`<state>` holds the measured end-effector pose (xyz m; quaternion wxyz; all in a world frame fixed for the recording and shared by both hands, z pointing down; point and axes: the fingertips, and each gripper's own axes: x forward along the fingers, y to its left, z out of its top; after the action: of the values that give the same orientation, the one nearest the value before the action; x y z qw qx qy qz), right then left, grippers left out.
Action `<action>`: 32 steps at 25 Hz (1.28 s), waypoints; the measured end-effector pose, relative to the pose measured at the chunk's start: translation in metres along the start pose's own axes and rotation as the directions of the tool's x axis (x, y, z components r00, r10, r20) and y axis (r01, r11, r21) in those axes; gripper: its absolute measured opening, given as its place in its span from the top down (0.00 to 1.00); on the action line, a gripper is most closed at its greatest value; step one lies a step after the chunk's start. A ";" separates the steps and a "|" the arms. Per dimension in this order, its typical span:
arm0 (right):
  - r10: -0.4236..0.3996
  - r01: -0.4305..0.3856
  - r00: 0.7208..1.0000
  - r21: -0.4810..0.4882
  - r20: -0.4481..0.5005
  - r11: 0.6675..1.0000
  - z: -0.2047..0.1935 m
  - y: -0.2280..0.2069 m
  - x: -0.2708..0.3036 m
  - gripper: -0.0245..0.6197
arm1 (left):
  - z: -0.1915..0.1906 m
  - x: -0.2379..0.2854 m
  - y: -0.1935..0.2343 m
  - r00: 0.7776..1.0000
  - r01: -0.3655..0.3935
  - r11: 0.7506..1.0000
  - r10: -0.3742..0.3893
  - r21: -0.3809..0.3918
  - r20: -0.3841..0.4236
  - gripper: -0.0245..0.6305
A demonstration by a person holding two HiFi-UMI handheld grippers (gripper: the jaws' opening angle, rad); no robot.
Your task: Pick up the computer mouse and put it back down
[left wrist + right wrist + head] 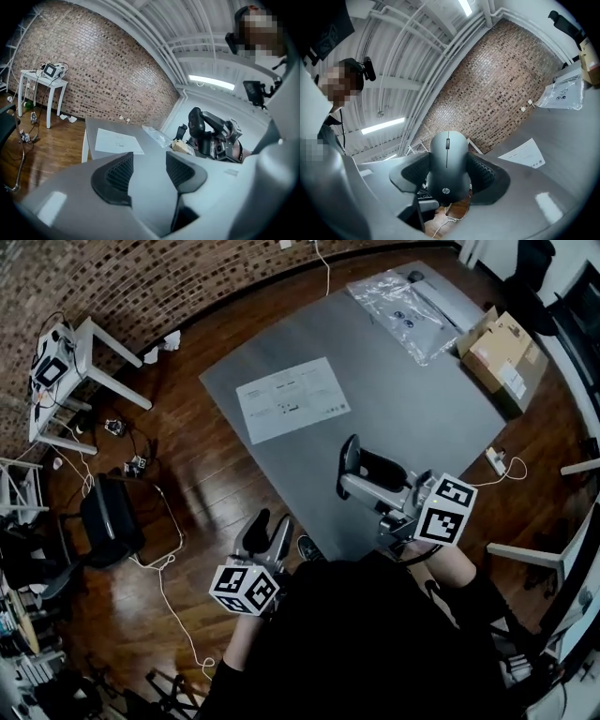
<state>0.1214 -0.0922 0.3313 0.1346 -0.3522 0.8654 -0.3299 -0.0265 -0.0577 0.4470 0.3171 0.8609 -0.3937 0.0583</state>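
Observation:
A dark grey computer mouse (448, 164) sits between the ribbed pads of my right gripper (447, 172), which is shut on its sides and holds it in the air. In the head view the right gripper (356, 472) hovers over the near edge of the grey table (403, 399), the mouse (351, 457) at its tip. The left gripper view shows the same mouse (196, 123) held up at the right. My left gripper (267, 532) hangs lower left, over the wooden floor, open with nothing between its pads (119, 174).
A white paper sheet (292, 399) lies on the table, with a clear plastic bag (398, 301) at its far end. A cardboard box (502, 357) stands on the floor at right. A black chair (111, 519), cables and a small white table (70, 362) are at left.

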 end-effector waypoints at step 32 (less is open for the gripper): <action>0.220 -0.245 0.963 0.173 0.155 0.954 0.019 0.013 0.002 0.56 | -0.005 -0.008 0.014 0.999 -0.031 0.999 0.032 -0.038 0.014 0.65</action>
<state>0.1224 -0.0958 0.3082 0.2634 -0.2545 0.8543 -0.3687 -0.0413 -0.0562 0.4552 0.3297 0.8488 -0.4104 0.0496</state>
